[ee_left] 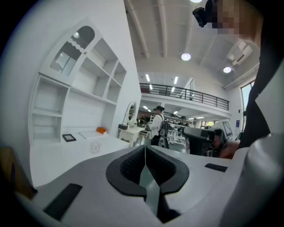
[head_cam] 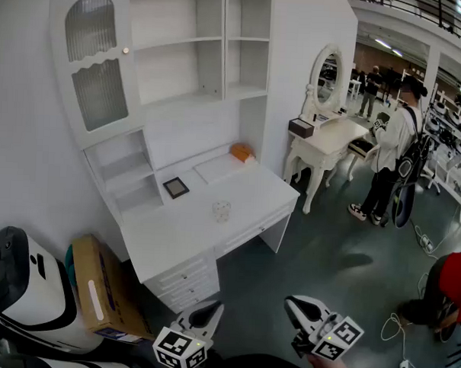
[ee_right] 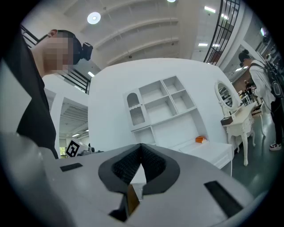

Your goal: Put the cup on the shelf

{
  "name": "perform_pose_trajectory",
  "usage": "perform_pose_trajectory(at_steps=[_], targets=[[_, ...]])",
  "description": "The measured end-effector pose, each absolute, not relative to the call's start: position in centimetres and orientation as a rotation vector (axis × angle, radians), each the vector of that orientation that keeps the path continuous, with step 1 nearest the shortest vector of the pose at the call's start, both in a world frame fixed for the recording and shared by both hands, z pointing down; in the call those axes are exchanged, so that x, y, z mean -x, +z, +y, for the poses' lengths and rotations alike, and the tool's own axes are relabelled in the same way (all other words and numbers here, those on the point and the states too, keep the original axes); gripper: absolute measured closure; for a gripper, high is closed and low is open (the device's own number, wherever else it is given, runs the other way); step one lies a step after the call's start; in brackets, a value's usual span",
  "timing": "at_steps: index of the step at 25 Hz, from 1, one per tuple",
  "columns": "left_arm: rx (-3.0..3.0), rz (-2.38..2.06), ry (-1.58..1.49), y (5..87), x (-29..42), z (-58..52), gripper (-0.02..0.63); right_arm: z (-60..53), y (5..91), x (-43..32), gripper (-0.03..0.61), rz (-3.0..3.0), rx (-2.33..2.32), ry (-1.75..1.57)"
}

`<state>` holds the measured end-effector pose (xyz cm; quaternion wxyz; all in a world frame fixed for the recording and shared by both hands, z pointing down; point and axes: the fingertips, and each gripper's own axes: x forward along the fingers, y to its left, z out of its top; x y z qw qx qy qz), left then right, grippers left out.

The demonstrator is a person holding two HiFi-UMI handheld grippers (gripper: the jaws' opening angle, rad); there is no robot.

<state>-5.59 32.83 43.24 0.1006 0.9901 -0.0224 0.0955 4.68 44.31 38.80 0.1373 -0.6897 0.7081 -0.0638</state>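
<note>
While the cup (head_cam: pixel 222 211) stands alone near the middle of the desk (head_cam: pixel 167 241), in front of a small dark frame (head_cam: pixel 175 188), both claws hang well short of the desk's front edge. The left gripper (head_cam: pixel 214 308) and right gripper (head_cam: pixel 292 304) each have their jaws pressed together on nothing. One claw should spread before reaching the desk and come in level at the cup's side. Pinching it mid-height would avoid tipping it before lifting to a shelf (head_cam: pixel 176 43) above the desk.

Clear cup (head_cam: pixel 221 210) (matt wht desk (head_cam: pixel 179 234))
</note>
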Motion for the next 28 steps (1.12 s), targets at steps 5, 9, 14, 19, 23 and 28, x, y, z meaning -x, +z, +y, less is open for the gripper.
perform_pose_trajectory(at_steps=[5, 9, 14, 19, 23, 28], targets=[[-2.925, -0.061, 0.285, 43.3, 5.3, 32.6, 0.595, 44.2, 38.9, -5.0, 0.563, 2.044, 1.998, -0.182], [-2.925, -0.057, 0.291, 43.4, 5.3, 32.4, 0.595, 43.9, 39.1, -4.9, 0.563, 2.049, 1.994, -0.191], [-2.92, -0.061, 0.292, 43.5, 5.7, 31.9, 0.595, 43.0, 39.2, -4.4, 0.563, 2.067, 1.985, -0.197], [-2.912, -0.076, 0.281, 43.6, 6.3, 30.8, 0.595, 41.8, 39.2, -3.5, 0.563, 2.112, 1.951, -0.2], [-2.898, -0.08, 0.275, 43.7, 7.0, 29.6, 0.595, 40.2, 39.1, -2.6, 0.563, 2.132, 1.914, -0.206], [-2.895, -0.106, 0.27, 43.8, 8.8, 27.4, 0.595, 37.7, 39.5, -1.4, 0.561, 2.135, 1.872, -0.237]])
